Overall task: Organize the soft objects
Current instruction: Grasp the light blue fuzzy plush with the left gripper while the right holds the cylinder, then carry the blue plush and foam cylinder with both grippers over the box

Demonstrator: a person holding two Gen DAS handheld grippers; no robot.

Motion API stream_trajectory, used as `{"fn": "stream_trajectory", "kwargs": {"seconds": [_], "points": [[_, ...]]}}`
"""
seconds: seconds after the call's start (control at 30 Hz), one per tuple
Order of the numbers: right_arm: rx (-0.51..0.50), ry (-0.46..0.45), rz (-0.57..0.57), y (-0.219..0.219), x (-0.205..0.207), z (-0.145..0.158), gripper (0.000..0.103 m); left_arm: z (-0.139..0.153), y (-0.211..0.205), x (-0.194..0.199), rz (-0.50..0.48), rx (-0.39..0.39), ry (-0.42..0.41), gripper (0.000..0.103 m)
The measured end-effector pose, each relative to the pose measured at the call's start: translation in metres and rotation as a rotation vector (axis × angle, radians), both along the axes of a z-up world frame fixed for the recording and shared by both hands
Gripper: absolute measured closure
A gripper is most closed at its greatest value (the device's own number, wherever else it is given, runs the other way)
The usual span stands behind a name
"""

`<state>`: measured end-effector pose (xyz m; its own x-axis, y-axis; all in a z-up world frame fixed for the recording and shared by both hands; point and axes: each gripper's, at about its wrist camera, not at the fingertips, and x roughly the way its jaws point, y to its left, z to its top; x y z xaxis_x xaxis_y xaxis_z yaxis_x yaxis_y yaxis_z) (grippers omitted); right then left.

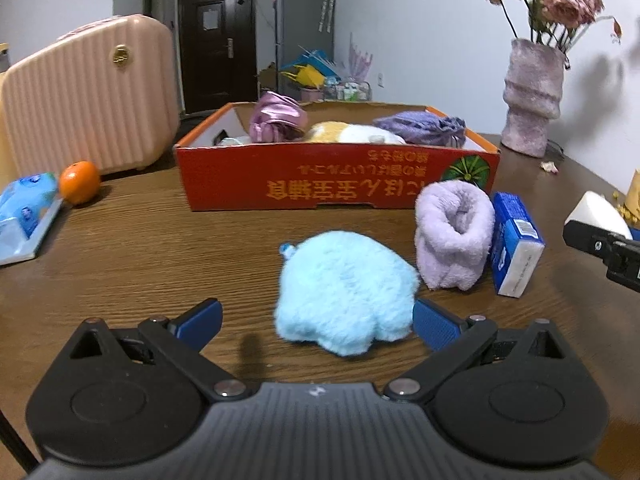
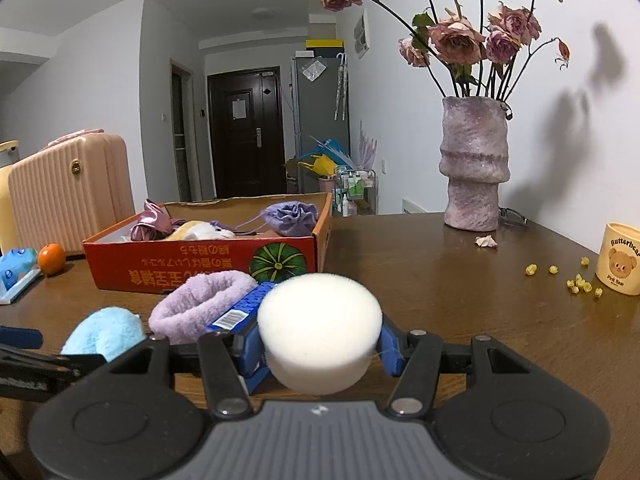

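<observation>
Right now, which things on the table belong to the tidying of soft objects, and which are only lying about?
Belong to the job:
light blue plush
lilac towel roll
white sponge
red box

Lying about:
orange
blue carton
vase
yellow cup
wipes pack

On the brown desk [image 1: 140, 248], a ribbed pink suitcase [image 1: 88, 96] stands far left, an orange [image 1: 79, 182] just before it, beside a blue wipes pack [image 1: 26, 212]. Far right stands a purple vase [image 2: 474, 168] of dried roses [image 2: 460, 38]. Near right, a bear-printed cup [image 2: 619, 264] with yellow crumbs [image 2: 578, 282] scattered beside it. A dark door [image 2: 244, 132] lies beyond.
</observation>
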<state>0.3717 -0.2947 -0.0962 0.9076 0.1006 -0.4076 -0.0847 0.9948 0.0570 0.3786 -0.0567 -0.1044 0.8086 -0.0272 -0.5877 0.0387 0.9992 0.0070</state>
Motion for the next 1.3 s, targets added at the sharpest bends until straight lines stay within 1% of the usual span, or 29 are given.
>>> {"fn": "stream_trajectory", "kwargs": {"seconds": [0.17, 0.3, 0.4, 0.53, 0.57, 0.7, 0.77, 0.97, 1.3], "points": [[0.004, 0.007, -0.013, -0.002, 0.002, -0.001, 0.047, -0.004, -0.007, 0.015, 0.001, 0.027, 0.023, 0.000], [0.007, 0.014, -0.025, -0.003, 0.003, -0.002, 0.047, -0.009, -0.006, 0.027, 0.003, 0.007, 0.067, 0.000], [0.008, 0.023, -0.037, -0.004, 0.006, -0.002, 0.047, -0.011, -0.004, 0.033, 0.012, -0.006, 0.080, 0.000], [0.007, 0.030, -0.066, -0.006, 0.009, -0.004, 0.047, -0.014, -0.005, 0.035, 0.007, 0.010, 0.092, 0.001], [0.008, 0.032, -0.072, -0.007, 0.010, -0.004, 0.047, -0.014, -0.006, 0.035, 0.004, 0.012, 0.096, 0.006], [0.004, 0.044, -0.094, -0.008, 0.013, -0.006, 0.047, -0.014, -0.005, 0.034, 0.000, 0.008, 0.087, 0.015], [-0.001, 0.052, -0.103, -0.008, 0.015, -0.007, 0.047, -0.013, -0.004, 0.033, 0.001, 0.003, 0.080, 0.027], [-0.010, 0.053, -0.117, -0.007, 0.016, -0.007, 0.047, -0.011, -0.004, 0.031, 0.002, 0.008, 0.069, 0.031], [-0.011, 0.048, -0.135, -0.010, 0.015, -0.007, 0.047, -0.005, 0.000, 0.025, 0.019, 0.005, 0.027, 0.031]]}}
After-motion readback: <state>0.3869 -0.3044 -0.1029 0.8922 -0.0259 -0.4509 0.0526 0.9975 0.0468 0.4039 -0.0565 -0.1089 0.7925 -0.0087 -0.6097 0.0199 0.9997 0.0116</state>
